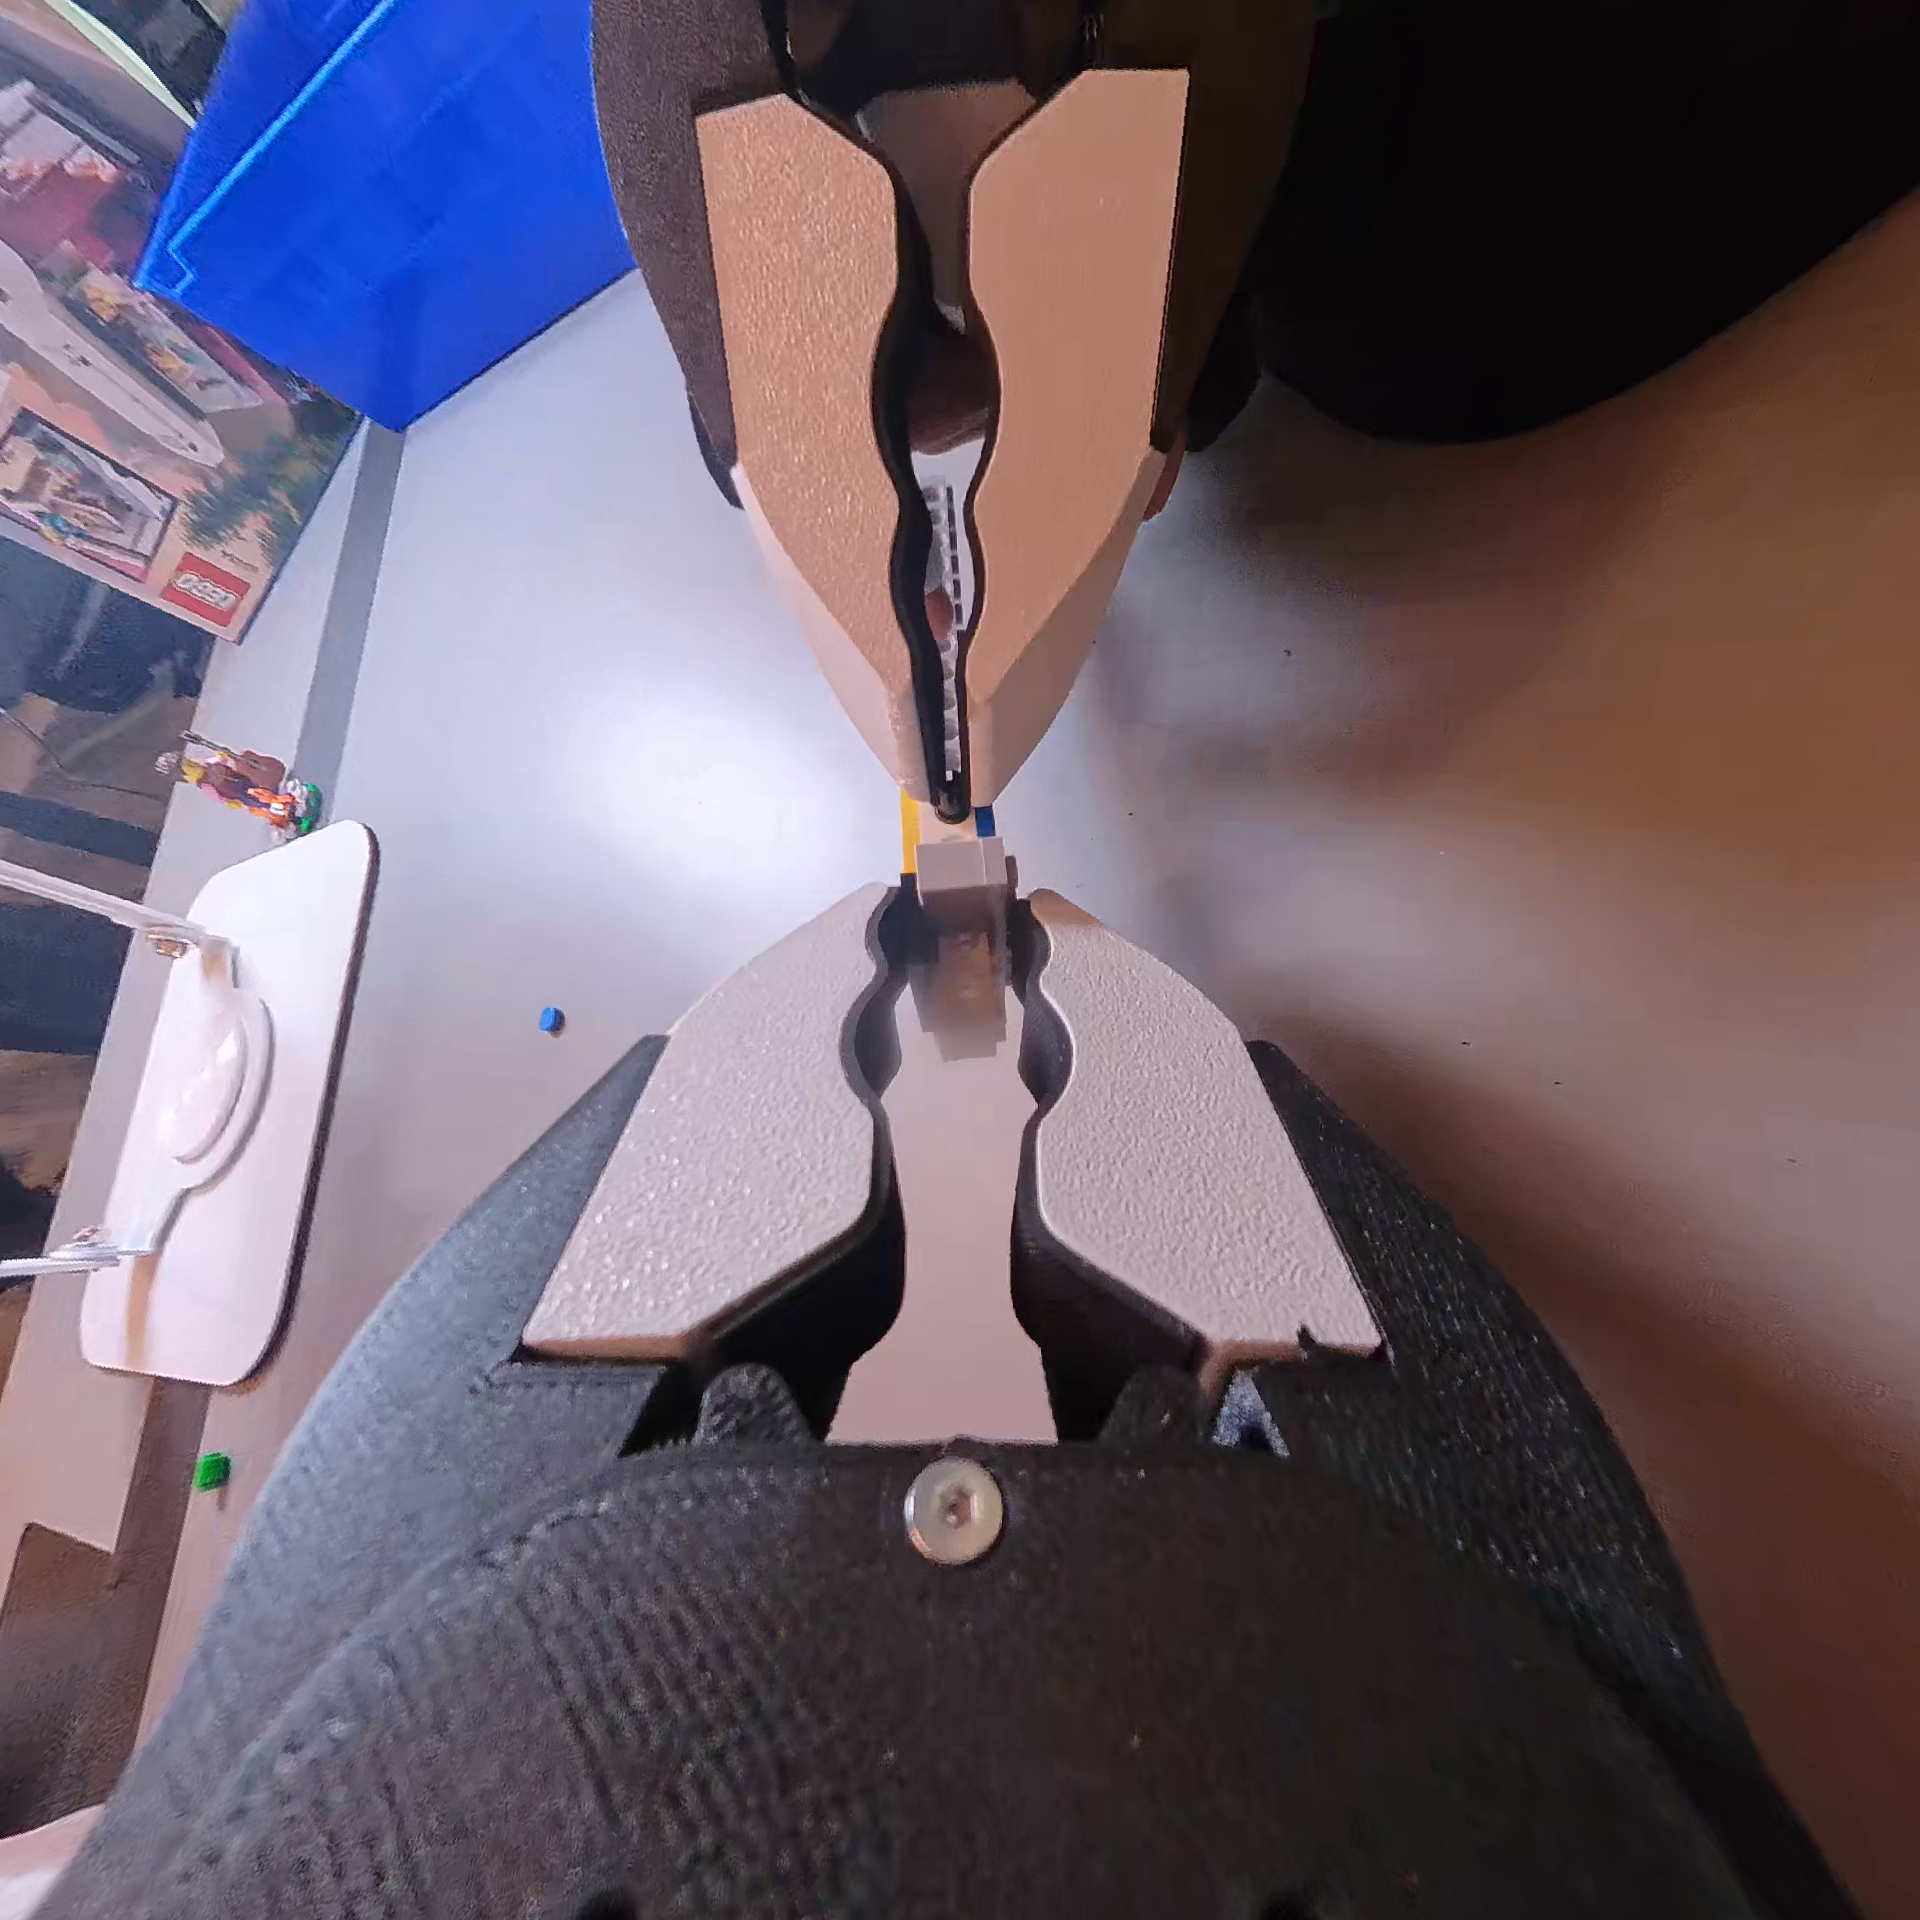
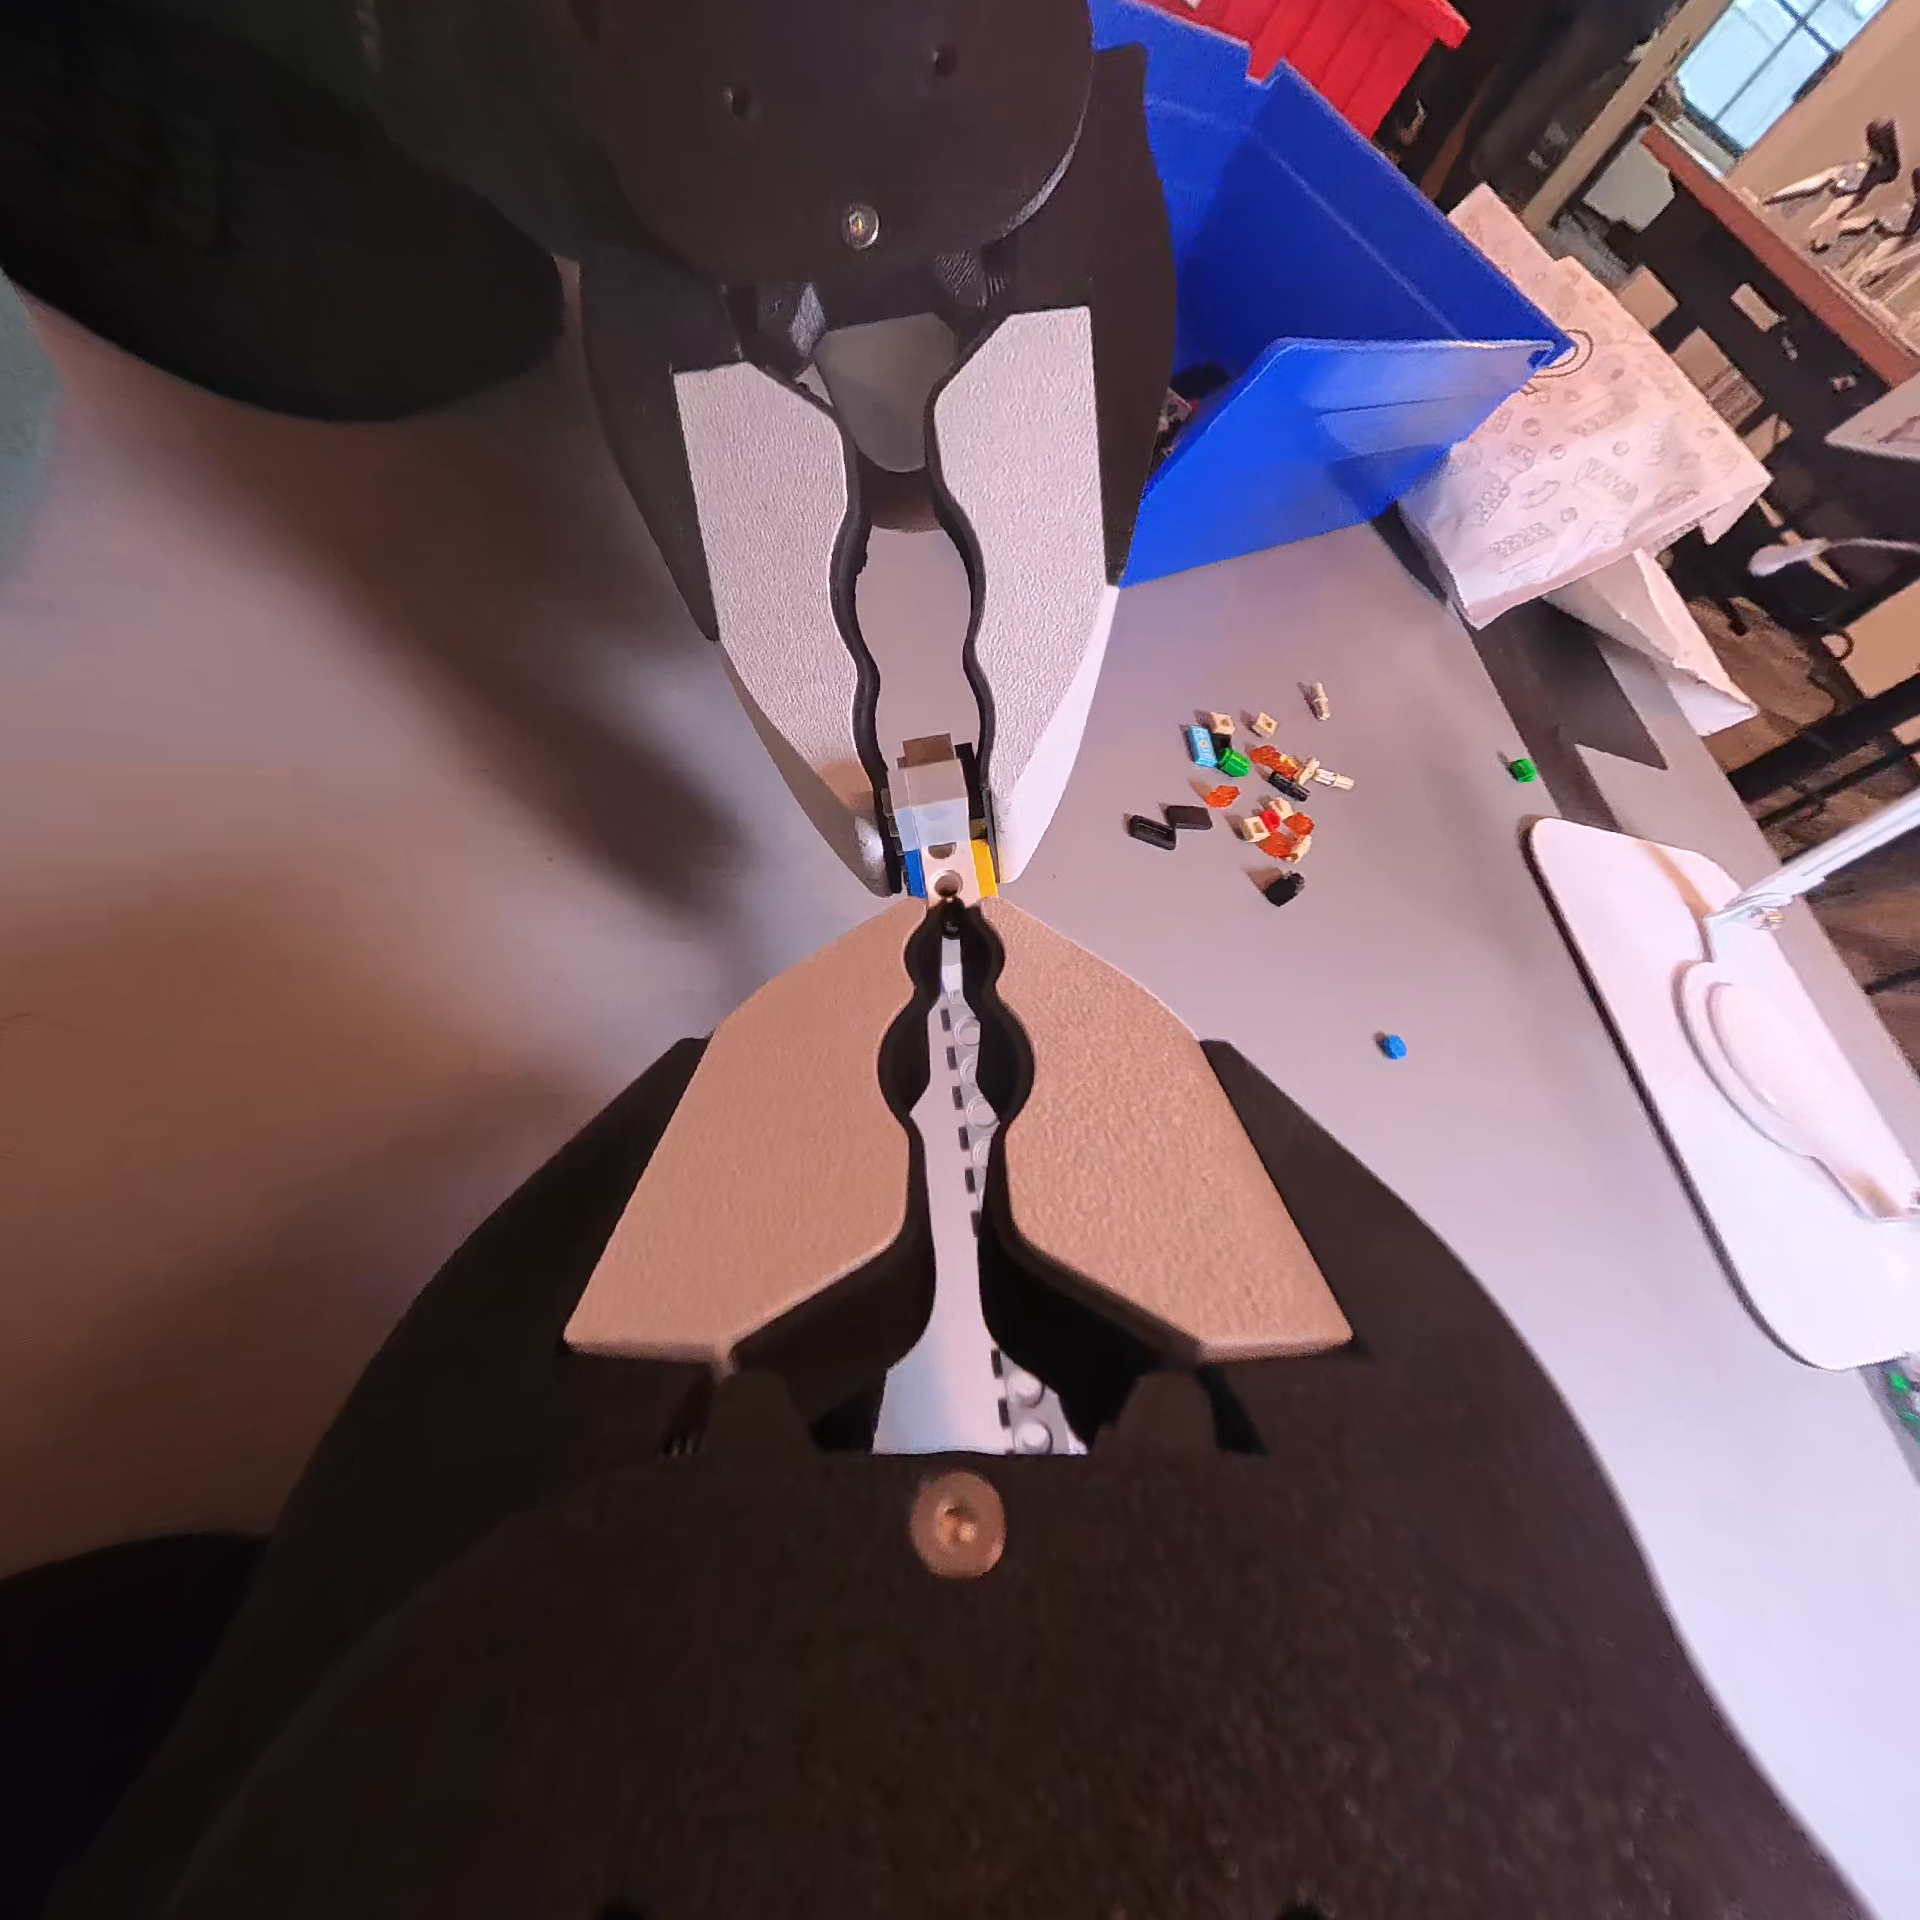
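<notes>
Left to right from the small grey, blue and yellow toy-brick assembly (image 2: 940, 821): the left tongs (image 1: 961, 914) held it, pads clamped on its sides above the grey bench (image 1: 623, 675). Opposite, the right tongs (image 2: 951, 914) were pinched on a tiny black pin (image 2: 950, 906) at its hole. Light, rigid plastic, probably slippery; flat sides suit gripping.

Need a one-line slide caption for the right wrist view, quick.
Right tool, shut on a small black pin, meets the left tool gripping a small brick assembly above a grey table.
</notes>
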Action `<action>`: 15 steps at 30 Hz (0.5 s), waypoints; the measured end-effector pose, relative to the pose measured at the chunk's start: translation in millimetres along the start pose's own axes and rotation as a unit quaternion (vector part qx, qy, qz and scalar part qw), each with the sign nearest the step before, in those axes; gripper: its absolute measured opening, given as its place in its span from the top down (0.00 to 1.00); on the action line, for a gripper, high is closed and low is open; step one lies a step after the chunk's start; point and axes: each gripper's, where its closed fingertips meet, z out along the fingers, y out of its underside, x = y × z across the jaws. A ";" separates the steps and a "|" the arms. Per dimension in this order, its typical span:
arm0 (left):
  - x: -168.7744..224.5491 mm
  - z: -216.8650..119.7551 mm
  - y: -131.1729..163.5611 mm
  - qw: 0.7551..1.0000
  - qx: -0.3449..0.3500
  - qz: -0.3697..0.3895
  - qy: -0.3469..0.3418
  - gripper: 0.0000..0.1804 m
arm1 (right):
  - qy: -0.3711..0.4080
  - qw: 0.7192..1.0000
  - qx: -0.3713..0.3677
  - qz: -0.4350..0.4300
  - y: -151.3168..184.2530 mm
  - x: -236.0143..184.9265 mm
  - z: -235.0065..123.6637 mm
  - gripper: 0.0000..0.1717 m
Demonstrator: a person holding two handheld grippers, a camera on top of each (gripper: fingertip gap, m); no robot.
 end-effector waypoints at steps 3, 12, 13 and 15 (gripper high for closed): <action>-1.3 -1.8 -2.9 1.000 0.001 0.004 -0.003 0.89 | -0.007 1.000 0.023 0.004 -4.5 0.6 -2.8 0.98; -13.4 -21.3 -18.4 0.999 0.021 -0.040 0.009 0.89 | 0.049 0.989 0.135 0.029 -49.6 33.8 -49.3 0.98; -14.3 -21.9 -15.5 0.997 0.021 -0.074 0.029 0.89 | 0.054 0.987 0.141 0.057 -45.9 41.0 -52.8 0.98; -7.7 -18.7 -6.0 0.984 0.029 -0.159 0.081 0.89 | 0.044 0.983 0.148 0.099 -43.1 50.5 -60.4 0.98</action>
